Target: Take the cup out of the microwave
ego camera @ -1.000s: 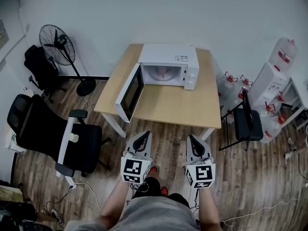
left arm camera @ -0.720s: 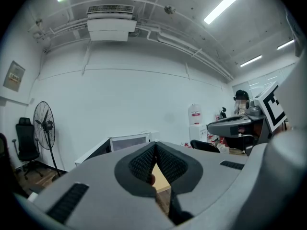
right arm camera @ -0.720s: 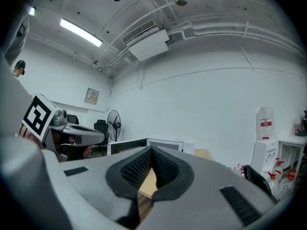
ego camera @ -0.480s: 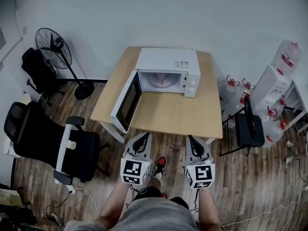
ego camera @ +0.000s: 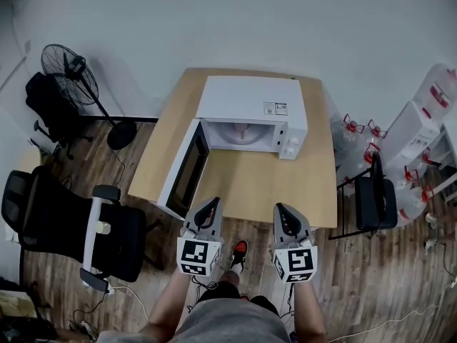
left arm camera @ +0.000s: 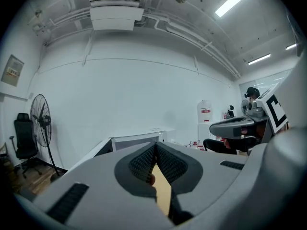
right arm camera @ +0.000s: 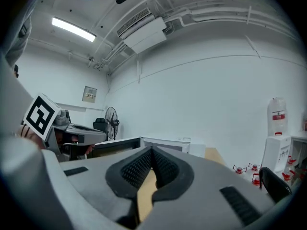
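A white microwave stands on the wooden table with its door swung open to the left. Inside its cavity a pale pinkish cup shows faintly. My left gripper and right gripper are held side by side at the table's near edge, pointing at the microwave, both shut with nothing between the jaws. In the left gripper view the left gripper has its pads meeting, with the microwave beyond. The right gripper looks the same in its own view, the microwave ahead.
A black office chair stands left of the table, with a standing fan behind it. On the right are a black folding chair and several water bottles. The open door juts out past the table's left front corner.
The person has walked toward the table, so the microwave and table are nearer and larger. Both grippers have come forward together to the table's near edge, still shut.
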